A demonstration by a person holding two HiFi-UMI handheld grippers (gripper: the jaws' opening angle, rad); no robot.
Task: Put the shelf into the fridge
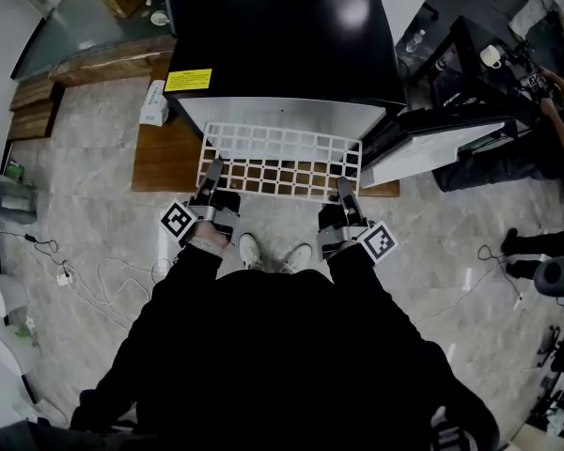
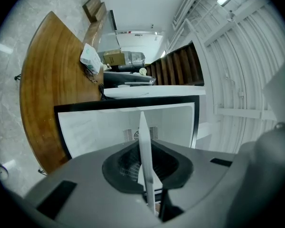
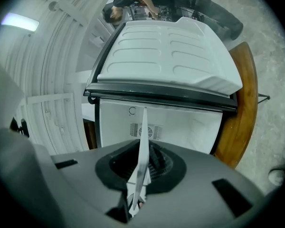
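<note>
Left gripper (image 1: pixel 211 171) and right gripper (image 1: pixel 344 190) each pinch the near edge of the shelf (image 1: pixel 282 148), a flat white rectangular grid held level at 12 o'clock. Both sleeved forearms reach forward, parallel. The shelf's far edge meets the open black fridge (image 1: pixel 282 45).

- Shelf (image 1: pixel 282 158): matt white grid, smooth, with the look of coated wire or plastic.
- Fridge (image 1: pixel 282 45): glossy black top with bright glare; smooth white plastic inside.
- Door lining (image 3: pixel 166 51): moulded white plastic, ribbed, with a slight sheen.
- Board (image 1: pixel 164 158) under the fridge: brown wood with visible grain and a smooth, lightly varnished look.
- Floor (image 1: pixel 85 214): grey, stone-patterned, smooth, faintly shiny.
- Sticker (image 1: pixel 188 80): yellow, flat and matt, paper-like.
- Left claw (image 1: pixel 211 172) and right claw (image 1: pixel 346 191): matt grey shells, dull dark padding.
- Sleeves (image 1: pixel 263 346): black cloth, matt.
</note>
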